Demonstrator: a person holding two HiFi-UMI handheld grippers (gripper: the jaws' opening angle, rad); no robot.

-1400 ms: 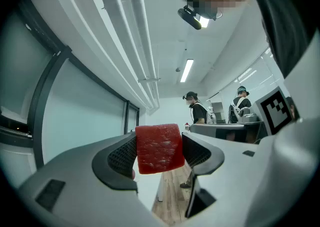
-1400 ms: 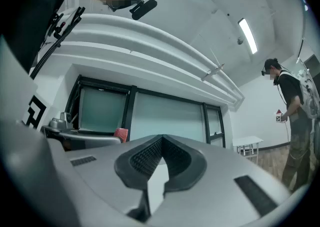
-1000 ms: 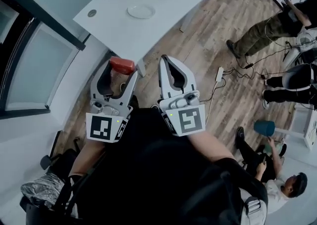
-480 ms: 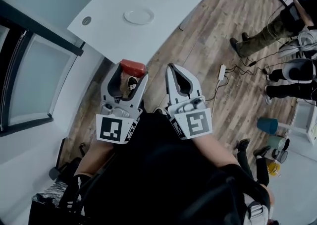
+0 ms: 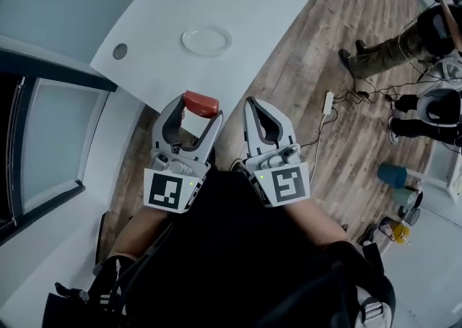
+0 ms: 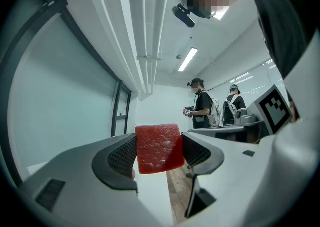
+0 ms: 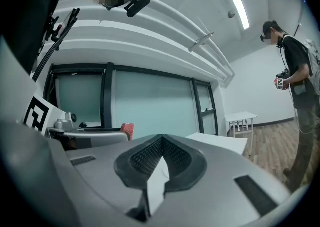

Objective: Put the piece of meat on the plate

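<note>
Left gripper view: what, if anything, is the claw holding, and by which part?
The left claw holds the piece of meat, pinched by its two opposite side faces at the jaw tips. The right claw is shut, holding nothing.

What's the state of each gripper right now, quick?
Left gripper: closed on the piece of meat.
Right gripper: closed, nothing between the jaws.
</note>
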